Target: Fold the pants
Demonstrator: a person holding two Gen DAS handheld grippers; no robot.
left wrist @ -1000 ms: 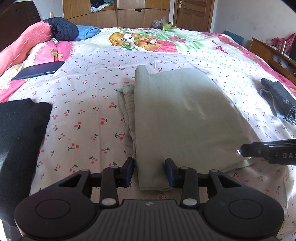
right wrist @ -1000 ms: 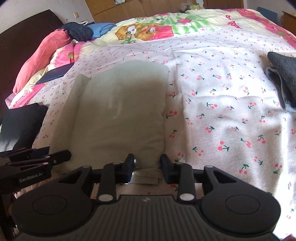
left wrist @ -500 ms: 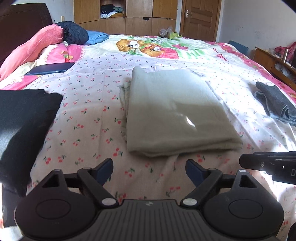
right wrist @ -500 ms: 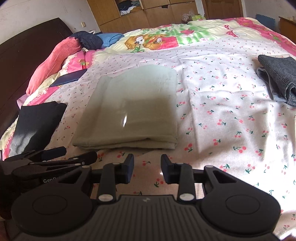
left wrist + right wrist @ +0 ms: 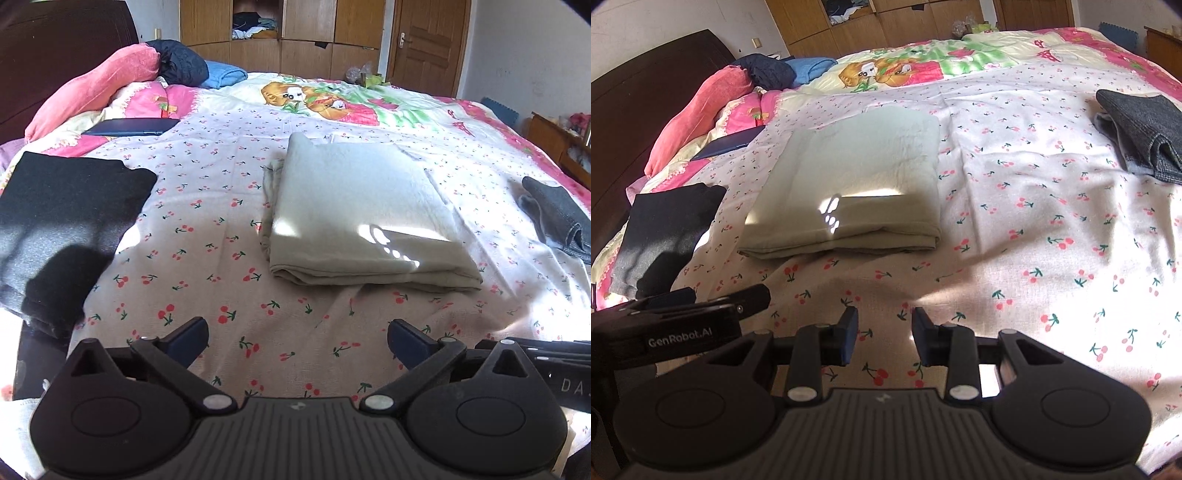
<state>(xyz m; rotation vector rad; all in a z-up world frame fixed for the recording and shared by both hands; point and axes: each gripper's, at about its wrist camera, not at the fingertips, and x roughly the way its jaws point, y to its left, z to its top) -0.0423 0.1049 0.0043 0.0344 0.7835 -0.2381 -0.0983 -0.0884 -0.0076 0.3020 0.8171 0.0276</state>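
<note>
The pale green pants (image 5: 354, 206) lie folded into a flat rectangle in the middle of the cherry-print bed sheet (image 5: 207, 258), also seen in the right wrist view (image 5: 857, 177). My left gripper (image 5: 297, 334) hovers over bare sheet short of the pants' near edge. Its jaws are opening wide with nothing between them. My right gripper (image 5: 884, 319) is also back from the near edge, its fingers a narrow gap apart and holding nothing. Each gripper shows at the edge of the other's view.
A black folded garment (image 5: 62, 206) lies on the bed's left side. A grey folded garment (image 5: 1141, 129) sits at the right. A dark blue flat item (image 5: 133, 127) and pink pillows (image 5: 92, 85) lie near the headboard. Wooden wardrobes (image 5: 306, 37) stand behind.
Both grippers have drawn back from the pants' near edge. The left jaws, which were narrow around that edge, spread wide and let it go. The pants now lie flat.
</note>
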